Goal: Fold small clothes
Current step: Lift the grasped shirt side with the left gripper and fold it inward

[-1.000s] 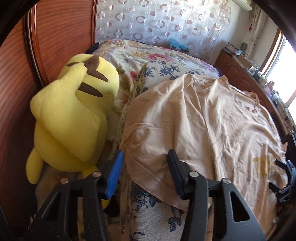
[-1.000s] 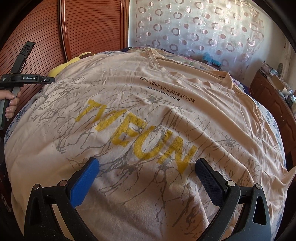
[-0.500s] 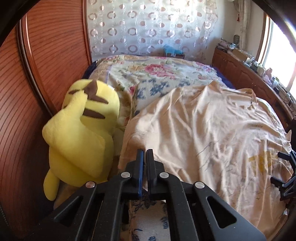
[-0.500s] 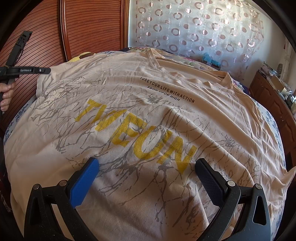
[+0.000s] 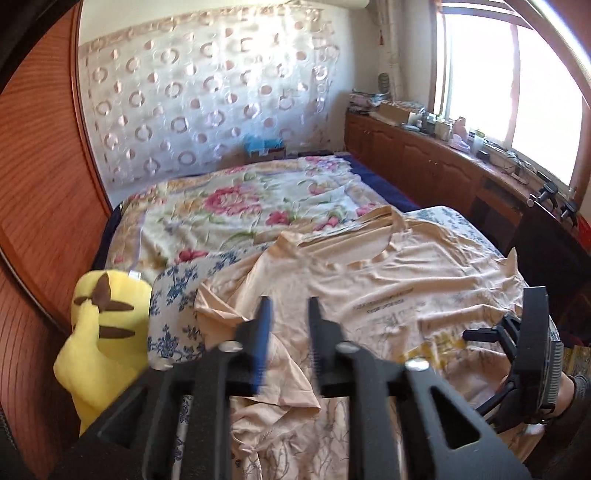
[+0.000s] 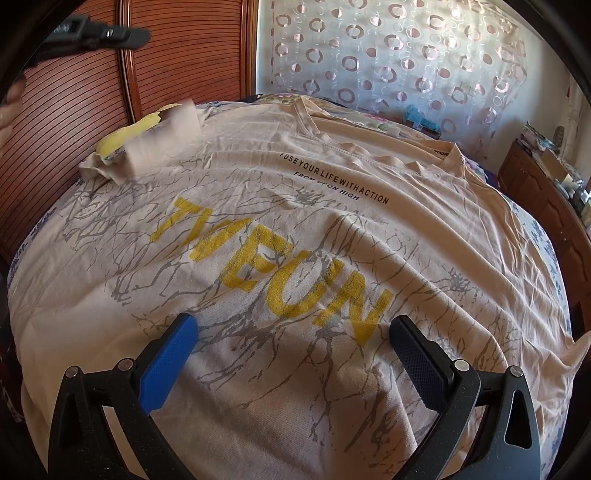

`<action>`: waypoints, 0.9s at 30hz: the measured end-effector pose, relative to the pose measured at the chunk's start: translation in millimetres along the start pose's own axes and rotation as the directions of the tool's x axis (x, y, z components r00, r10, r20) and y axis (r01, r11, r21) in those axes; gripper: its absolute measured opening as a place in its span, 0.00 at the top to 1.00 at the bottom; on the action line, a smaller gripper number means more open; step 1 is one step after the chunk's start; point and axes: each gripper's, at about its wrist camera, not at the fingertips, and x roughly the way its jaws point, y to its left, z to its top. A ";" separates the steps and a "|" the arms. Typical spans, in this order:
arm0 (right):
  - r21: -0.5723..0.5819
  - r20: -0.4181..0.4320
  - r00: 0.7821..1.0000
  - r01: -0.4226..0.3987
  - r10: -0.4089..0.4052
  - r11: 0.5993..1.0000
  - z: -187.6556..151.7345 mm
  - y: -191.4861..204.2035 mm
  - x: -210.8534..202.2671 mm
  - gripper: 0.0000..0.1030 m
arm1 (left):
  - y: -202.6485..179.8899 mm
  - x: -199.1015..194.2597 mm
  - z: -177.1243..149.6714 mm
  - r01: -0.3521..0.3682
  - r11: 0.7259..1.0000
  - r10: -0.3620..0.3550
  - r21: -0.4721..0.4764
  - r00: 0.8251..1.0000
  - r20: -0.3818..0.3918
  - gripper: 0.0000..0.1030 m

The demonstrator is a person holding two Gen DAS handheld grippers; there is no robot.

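A beige T-shirt [image 6: 332,221] with yellow letters lies spread face up on the bed. Its left sleeve [image 6: 162,144] is flipped inward onto the chest and looks blurred. My left gripper [image 5: 290,325] is raised above that sleeve [image 5: 280,373]; its jaws are opening, a narrow gap shows, and no cloth sits between them. In the right wrist view the left gripper [image 6: 103,35] is high at the top left, clear of the shirt. My right gripper [image 6: 293,326] stands wide open just over the shirt's lower part, holding nothing, and also shows at the right edge [image 5: 532,332].
A yellow plush toy [image 5: 99,339] leans against the wooden panel [image 5: 37,221] left of the bed. A floral blanket [image 5: 240,206] covers the far half of the bed. A wooden cabinet [image 5: 424,162] with clutter runs under the window.
The left gripper shut on the sleeve edge, rose and swung over the shirt, then parted its jaws. The sleeve now lies folded inward. The right gripper stayed put.
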 end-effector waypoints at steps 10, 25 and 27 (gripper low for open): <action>0.001 -0.001 1.000 -0.001 0.001 1.000 0.3 -0.3 -0.1 0.00 | 27.4 8.0 -52.1 -0.064 0.997 0.061 -0.042 0.996 -0.070 0.22; 0.019 -0.017 1.000 -0.006 0.007 1.000 2.8 -1.8 3.2 0.00 | 68.5 48.3 -133.5 -0.103 0.979 0.069 -0.176 0.979 -0.192 0.22; 0.003 -0.012 1.000 0.003 -0.003 1.000 3.2 0.7 1.8 0.01 | 65.6 49.2 -134.2 -0.107 0.981 0.075 -0.164 0.979 -0.187 0.22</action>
